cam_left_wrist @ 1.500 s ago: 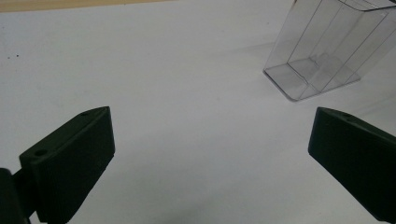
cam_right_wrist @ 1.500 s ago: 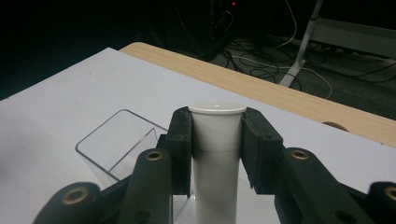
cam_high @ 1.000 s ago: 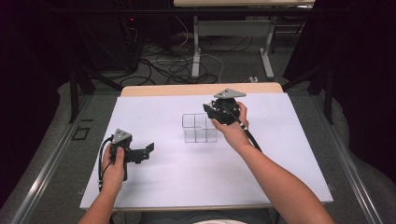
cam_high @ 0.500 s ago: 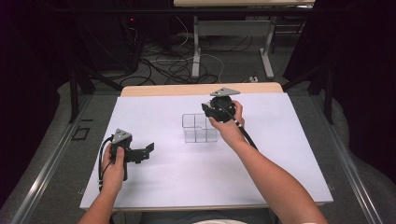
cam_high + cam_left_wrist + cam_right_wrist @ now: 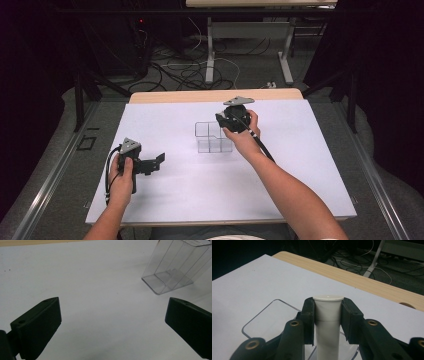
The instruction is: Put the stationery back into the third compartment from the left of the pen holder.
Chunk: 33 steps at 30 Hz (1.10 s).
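nearest the person, at about eight o'clock on the white tabletop [image 5: 300, 165], the left tool [image 5: 159, 161] rests low with its jaws spread wide and nothing between them. it reads as parked: pointed toward the middle, where the left gripper view catches a corner of the clear divided organiser [image 5: 172, 267], yet well apart from it, probably so it can steady the box if needed without crowding the other hand.

farther out, near the centre and a little toward twelve o'clock, the clear divided organiser [image 5: 212, 136] stands upright on the sheet, its cells open at the top. the right tool [image 5: 223, 119] hangs just above its far right cell, at about one o'clock from the box's middle. its jaws are clamped on a white capped tube [image 5: 328, 320], gripped just under the cap so the body hangs straight down. that high, vertical hold looks chosen to let the tube drop into a cell without the jaws hitting the walls. in the right gripper view the tube's lower end seems already past the rim; whether it touches the floor i cannot tell.

beyond, the bare wooden edge [image 5: 200, 95] of the table runs along twelve o'clock.
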Motion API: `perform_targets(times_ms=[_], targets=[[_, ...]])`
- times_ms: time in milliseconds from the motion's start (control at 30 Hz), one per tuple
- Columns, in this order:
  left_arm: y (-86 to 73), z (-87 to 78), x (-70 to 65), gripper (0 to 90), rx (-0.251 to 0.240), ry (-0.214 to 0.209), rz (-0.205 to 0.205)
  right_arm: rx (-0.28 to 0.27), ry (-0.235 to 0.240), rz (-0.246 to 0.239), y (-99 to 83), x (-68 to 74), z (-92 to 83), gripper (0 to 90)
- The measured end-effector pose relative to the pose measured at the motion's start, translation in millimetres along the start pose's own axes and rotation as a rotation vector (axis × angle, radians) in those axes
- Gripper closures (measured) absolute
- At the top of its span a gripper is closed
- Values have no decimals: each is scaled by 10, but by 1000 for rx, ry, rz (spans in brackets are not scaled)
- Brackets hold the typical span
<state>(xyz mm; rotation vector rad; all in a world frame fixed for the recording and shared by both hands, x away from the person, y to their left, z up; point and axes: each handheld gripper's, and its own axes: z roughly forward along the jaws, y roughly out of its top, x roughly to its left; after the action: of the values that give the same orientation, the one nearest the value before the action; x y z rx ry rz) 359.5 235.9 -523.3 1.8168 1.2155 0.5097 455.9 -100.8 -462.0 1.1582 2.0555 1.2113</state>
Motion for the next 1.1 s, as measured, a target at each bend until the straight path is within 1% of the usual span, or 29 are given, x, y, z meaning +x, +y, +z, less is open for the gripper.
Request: perform_targets(times_ms=[67,167,233,467,533,567,733,767,833,933,967,1067,1100], targets=[[0,2,-3,6,-2,-1,1,10,2,-1,-21,-1,12,667],[2,-3,0,6,-1,1,1,13,2,7,-37,7,16,668],[3,-5,3,6,-1,1,-1,14,4,-2,-44,9,16,667],[5,-5,2,6,-1,1,1,12,6,-3,-52,17,14,667],[5,-7,6,6,2,1,6,24,9,-2,-57,21,12,667],[4,-5,5,6,0,1,2,18,8,-9,-65,15,15,666],[3,-7,7,6,0,2,1,32,11,-9,-96,7,-1,656],[3,-8,10,6,4,2,6,47,20,-1,-99,8,-7,626],[3,-6,9,6,5,2,5,46,32,1,-108,2,-25,544],[5,-4,6,6,5,2,5,43,32,7,-107,-1,-62,430],[6,-4,6,6,5,3,5,43,38,19,-109,-3,-76,397],[7,-4,6,6,4,3,4,30,33,21,-111,-14,-124,337],[7,-4,6,6,4,3,4,26,36,33,-114,-21,-139,314]])
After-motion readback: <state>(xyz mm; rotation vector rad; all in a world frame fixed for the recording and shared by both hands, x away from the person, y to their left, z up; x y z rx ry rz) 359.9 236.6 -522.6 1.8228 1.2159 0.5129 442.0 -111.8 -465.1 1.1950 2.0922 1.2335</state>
